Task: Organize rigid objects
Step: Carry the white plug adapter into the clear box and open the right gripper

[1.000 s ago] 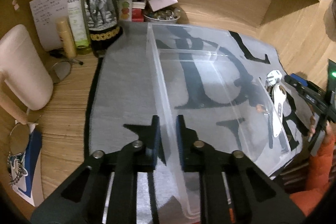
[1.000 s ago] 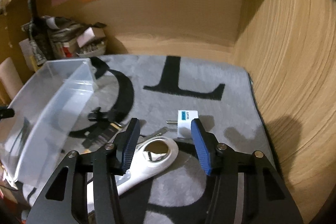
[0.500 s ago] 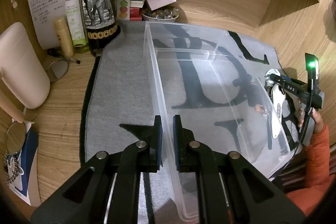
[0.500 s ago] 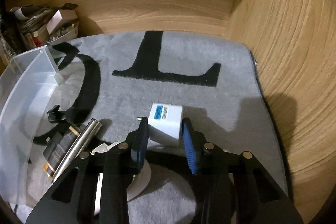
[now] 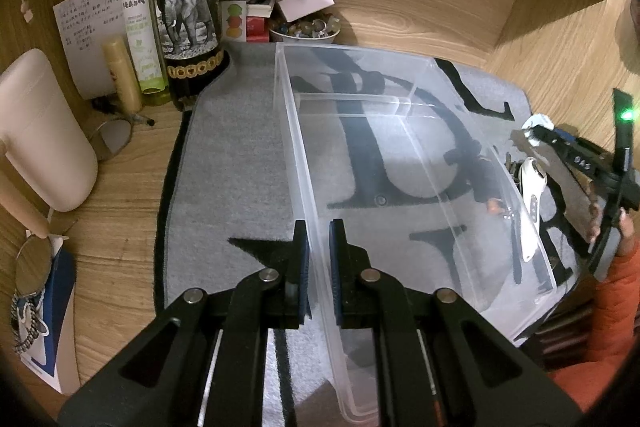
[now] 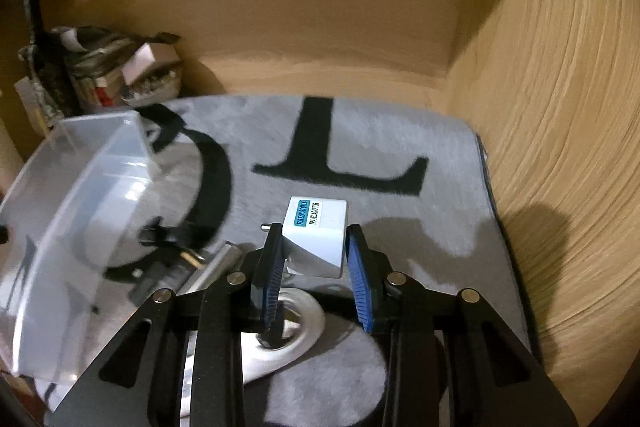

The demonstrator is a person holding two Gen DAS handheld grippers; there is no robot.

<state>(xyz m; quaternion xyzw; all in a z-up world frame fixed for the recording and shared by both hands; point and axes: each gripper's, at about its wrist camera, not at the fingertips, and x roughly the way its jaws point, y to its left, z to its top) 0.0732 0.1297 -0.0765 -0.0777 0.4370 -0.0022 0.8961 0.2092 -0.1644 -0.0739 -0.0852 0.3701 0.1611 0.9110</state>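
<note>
My left gripper [image 5: 318, 255] is shut on the near-left wall of a clear plastic bin [image 5: 292, 131] that rests on a grey mat with black letters [image 5: 232, 155]. My right gripper [image 6: 314, 267] is shut on a white travel adaptor [image 6: 316, 231] with a blue label and holds it above the mat [image 6: 420, 235]. The bin [image 6: 80, 187] also shows at the left of the right wrist view. A white handled tool [image 6: 280, 347], a metal tube [image 6: 216, 263] and dark small items [image 6: 160, 239] lie on the mat under and left of the right gripper.
A dark wine bottle [image 5: 188, 7], a green spray bottle [image 5: 140, 27], a small tube [image 5: 120, 71], papers, a bowl of small items [image 5: 304, 27] and a beige container [image 5: 40, 131] stand at the back left. Wooden walls close in at the back and right [image 6: 560, 107].
My right gripper closed on the white adaptor and lifted it off the mat. My left gripper closed tighter on the bin wall and stays there.
</note>
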